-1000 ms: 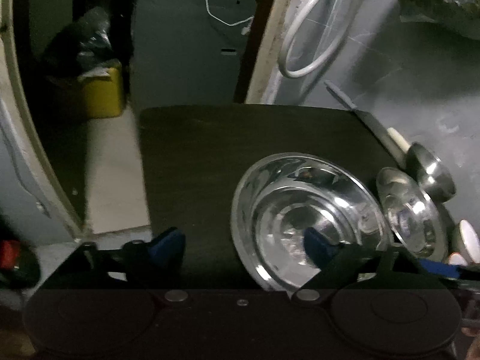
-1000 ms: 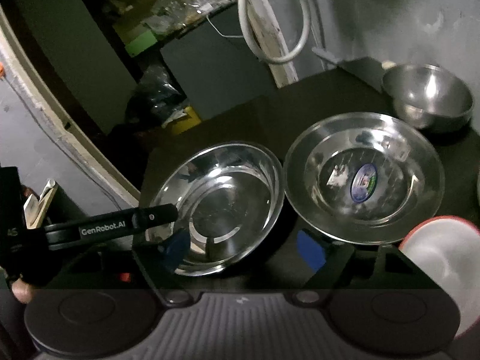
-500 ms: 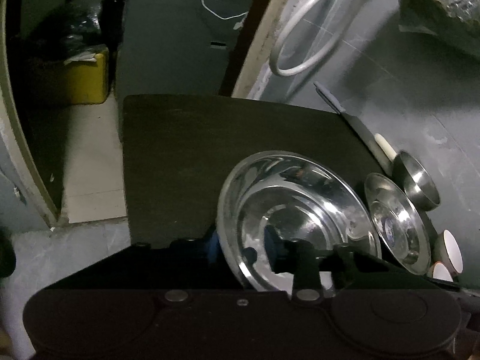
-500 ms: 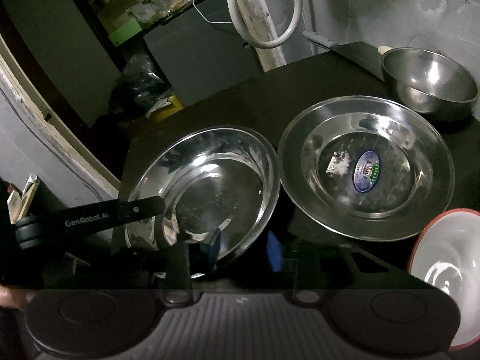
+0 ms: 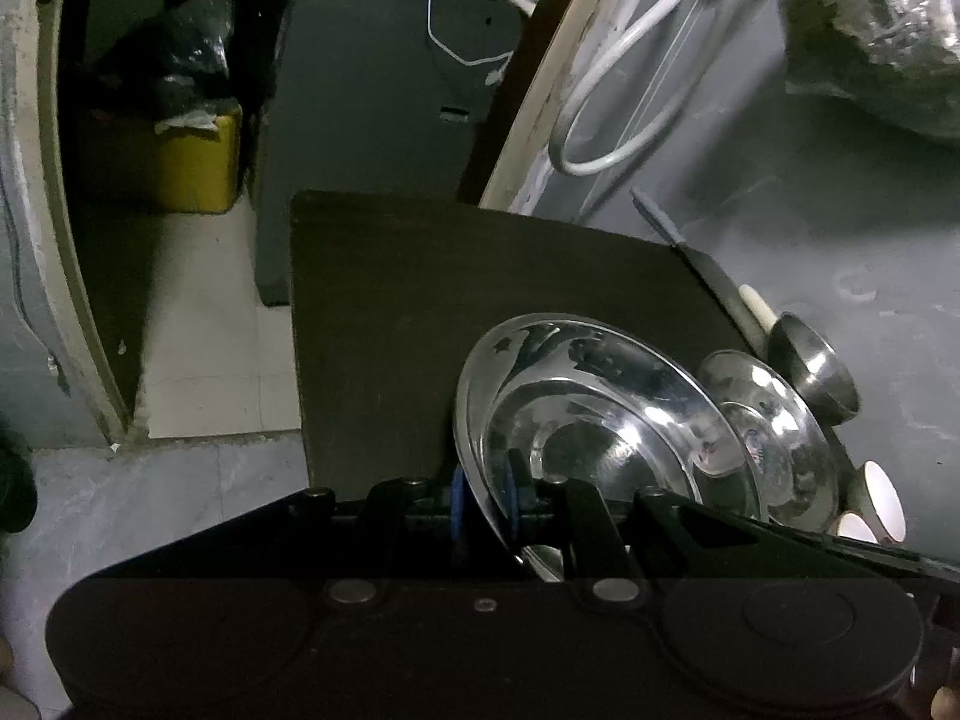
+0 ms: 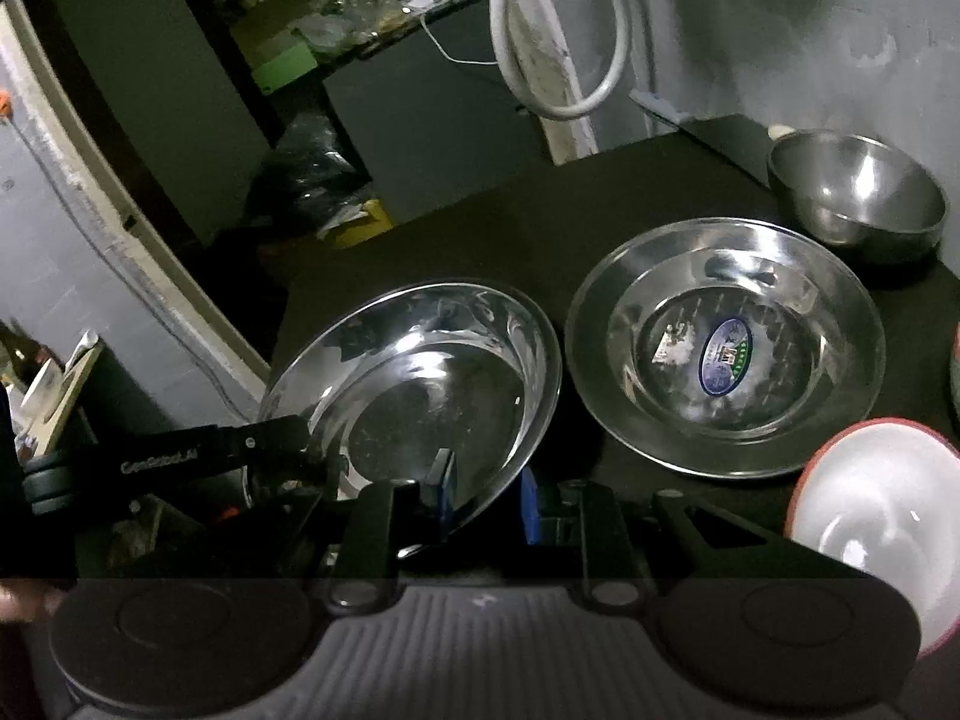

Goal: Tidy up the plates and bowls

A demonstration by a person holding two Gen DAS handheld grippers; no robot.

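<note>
Both blue-padded fingers of the left gripper (image 5: 483, 501) were closed on the near rim of a steel plate (image 5: 576, 420), one pad outside the rim and the other inside the dish. On the right wrist view, the right gripper (image 6: 483, 498) was clamped on the same steel plate (image 6: 420, 396) at its near right rim, its left pad lying inside the dish and its right pad under the outer edge. The plate was seen tilted, its far side raised from the dark table (image 6: 600, 210), with the left gripper's black arm reaching in at its left edge. Just beyond the right gripper's right finger, a second steel plate (image 6: 726, 348) bearing an oval blue sticker (image 6: 725, 357) was lying flat on the table, close beside the held plate; whether the two rims touched could not be told. Farther ahead and to the right, a deep steel bowl (image 6: 858, 192) was standing upright, just behind the stickered plate. At the right finger's outer side, a white bowl with a red rim (image 6: 870, 510) was partly cut off by the frame edge. On the left wrist view, the stickered plate (image 5: 774, 444), the steel bowl (image 5: 813, 369) and white bowls (image 5: 882, 498) were lined up beyond the right finger. A white hose (image 6: 558, 60) was hanging looped on the wall well ahead.
</note>
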